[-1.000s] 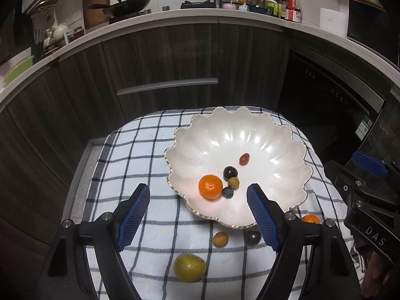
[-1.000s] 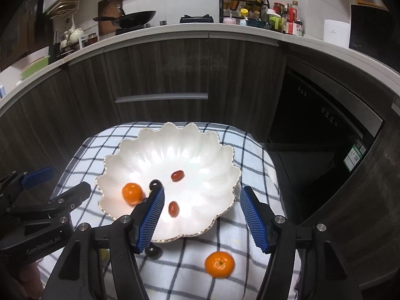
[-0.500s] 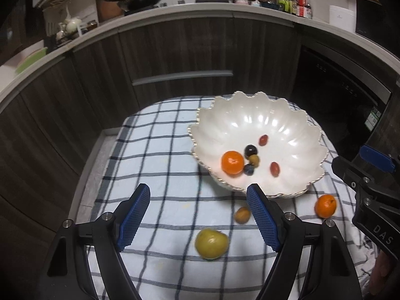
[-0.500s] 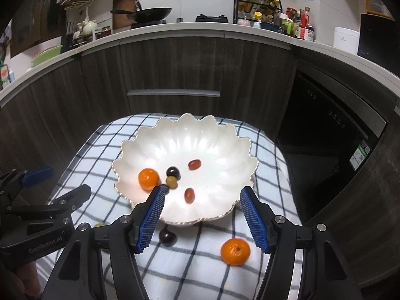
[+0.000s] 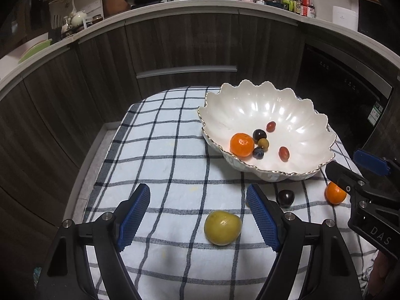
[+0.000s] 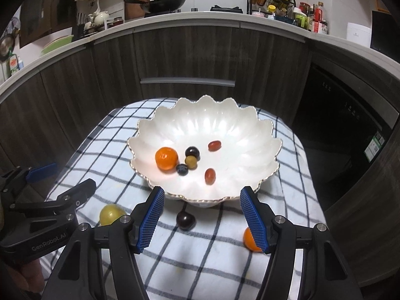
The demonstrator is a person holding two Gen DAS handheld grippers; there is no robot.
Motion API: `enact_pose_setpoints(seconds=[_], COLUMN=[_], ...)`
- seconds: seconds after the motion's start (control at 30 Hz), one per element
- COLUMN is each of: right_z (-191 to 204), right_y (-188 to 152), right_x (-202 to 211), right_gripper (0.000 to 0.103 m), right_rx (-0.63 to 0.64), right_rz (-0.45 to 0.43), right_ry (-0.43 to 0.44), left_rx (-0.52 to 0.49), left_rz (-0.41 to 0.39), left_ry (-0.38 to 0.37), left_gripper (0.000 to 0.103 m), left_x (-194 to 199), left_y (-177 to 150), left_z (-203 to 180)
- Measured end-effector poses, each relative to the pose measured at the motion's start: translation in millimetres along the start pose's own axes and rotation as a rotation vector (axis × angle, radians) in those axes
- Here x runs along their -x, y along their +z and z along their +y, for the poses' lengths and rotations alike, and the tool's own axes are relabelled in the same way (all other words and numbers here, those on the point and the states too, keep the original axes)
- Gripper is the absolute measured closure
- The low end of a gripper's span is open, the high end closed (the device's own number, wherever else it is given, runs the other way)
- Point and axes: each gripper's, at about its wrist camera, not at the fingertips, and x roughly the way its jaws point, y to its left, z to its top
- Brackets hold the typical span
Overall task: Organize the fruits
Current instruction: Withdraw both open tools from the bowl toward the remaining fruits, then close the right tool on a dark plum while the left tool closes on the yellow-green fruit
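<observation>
The left gripper hangs over the checked cloth with its blue-padded fingers spread wide and nothing between them; a yellow-green fruit lies on the cloth just ahead, nearer the right-hand finger. The right gripper is equally wide open and empty, and a dark cherry sits on the cloth in the gap between its fingers. A tangerine lies partly hidden behind the right gripper's right finger. In the left wrist view, the cherry and this loose tangerine both lie near the front of the scalloped white bowl, well apart from each other. Inside the bowl, a second tangerine rests at the left, touching or just beside a blueberry, a green grape and a dark grape, with two red grapes set apart to the right. Behind the table stand dark wood cabinets.
</observation>
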Motion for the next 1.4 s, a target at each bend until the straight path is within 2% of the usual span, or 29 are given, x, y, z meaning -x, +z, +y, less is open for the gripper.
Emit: enact_pose_setpoints(seconds=[0.5,0.8,1.13,1.23,1.4], right_z=[7.6,6.1,7.7,10.2,12.8], right_y=[-29.7,-43.5,-47.9,-48.9,-49.5], right_x=[-33.1,-54.3,-73.6,-79.3,-88.3], right_gripper=[0.039,0.039,0.039,0.039,0.039], right_rx=[0.015,0.021,0.032,0.038,0.042], right_rz=[0.042,0.071,0.097,0.106,0.118], right_ry=[-0.012,0.024,0.041,0.046,0.057], left_rx=[0.036,0.000,-0.013,-0.011,-0.001], left_rz=[0.059,0.085,0.099,0.104,0.101], left_ry=[-0.047,-0.086,-0.081,-0.089,-0.115], left_gripper=[0.023,0.023,0.024,0.031,0.035], left_x=[-31.6,-45.3,-62.9,-67.5,-71.7], left_y=[-35.2,-49.5,-56.7,-57.8,-57.6], left_z=[3.2,-8.1,-9.4,-10.0,-12.0])
